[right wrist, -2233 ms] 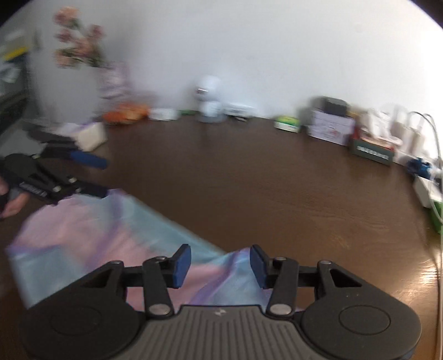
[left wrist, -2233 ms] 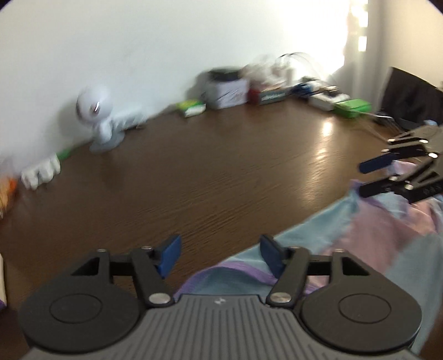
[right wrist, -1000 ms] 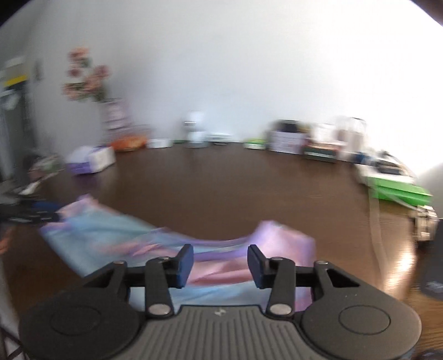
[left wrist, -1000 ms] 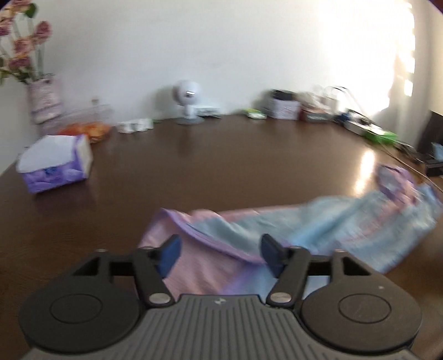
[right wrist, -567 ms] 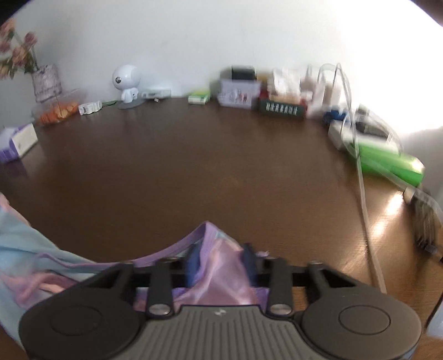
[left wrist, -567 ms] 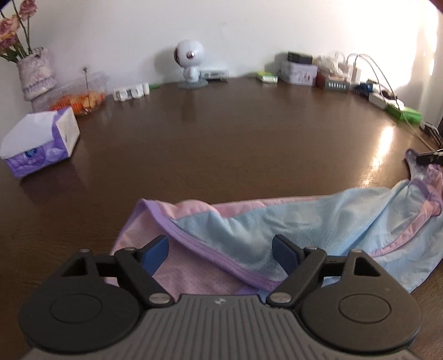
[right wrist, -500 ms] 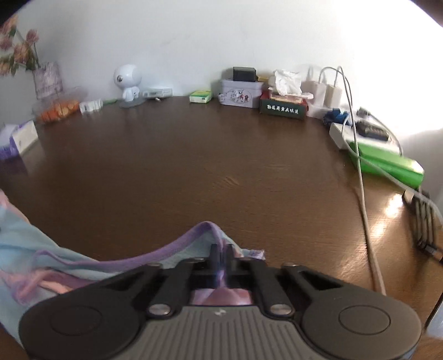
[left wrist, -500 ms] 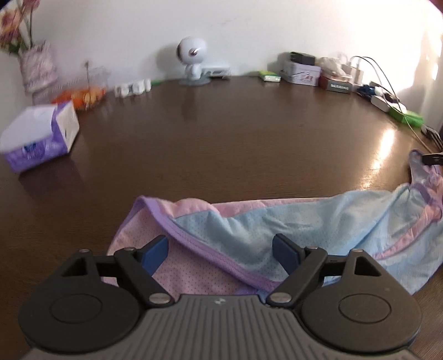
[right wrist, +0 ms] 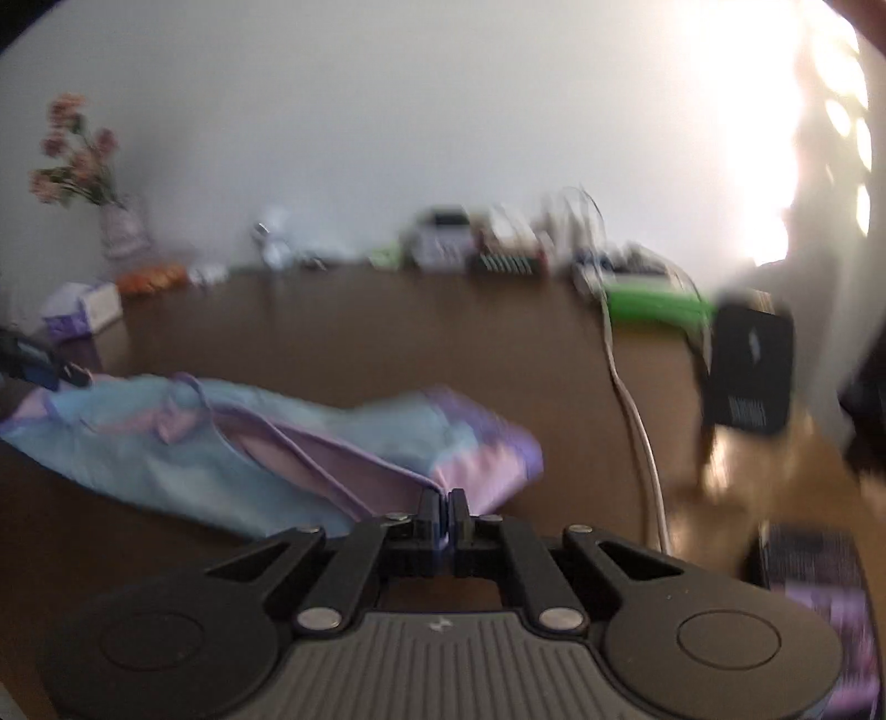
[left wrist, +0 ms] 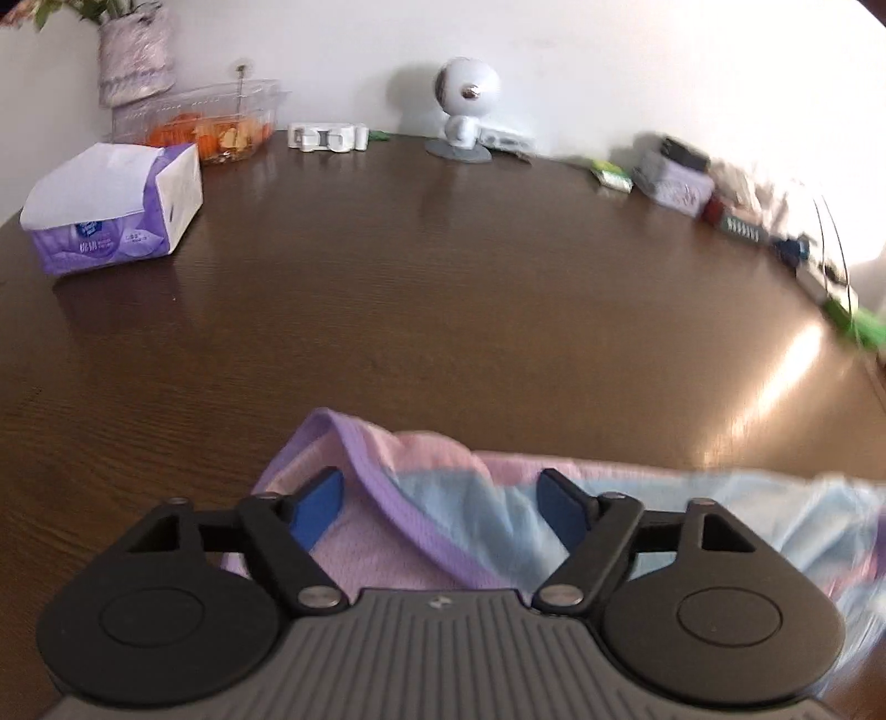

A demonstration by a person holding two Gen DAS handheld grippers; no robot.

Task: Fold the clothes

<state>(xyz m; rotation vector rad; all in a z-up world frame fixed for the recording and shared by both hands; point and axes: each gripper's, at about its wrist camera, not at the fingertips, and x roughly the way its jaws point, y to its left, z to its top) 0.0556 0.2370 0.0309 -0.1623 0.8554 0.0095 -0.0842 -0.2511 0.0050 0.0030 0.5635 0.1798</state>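
Observation:
A pastel garment of pink, light blue and purple mesh [left wrist: 421, 515] lies on the dark wooden table [left wrist: 443, 310]. My left gripper [left wrist: 443, 507] is open, its blue pads either side of the garment's purple-trimmed edge, low over the cloth. My right gripper [right wrist: 447, 512] is shut on the garment's purple edge [right wrist: 387, 471] and holds that end up. The garment [right wrist: 232, 437] stretches away to the left in the blurred right wrist view, where the left gripper [right wrist: 39, 365] shows at its far end.
A purple tissue box [left wrist: 111, 207], a clear bowl of orange food [left wrist: 210, 124], a flower vase [left wrist: 135, 52] and a white round robot figure [left wrist: 465, 105] stand along the back. Boxes, chargers, a white cable [right wrist: 631, 410] and a green item [right wrist: 653, 304] crowd the right side.
My right gripper closed on the garment's purple edge, then lifted and swung, pulling that end up. My left gripper stayed open and shifted along the garment's left edge.

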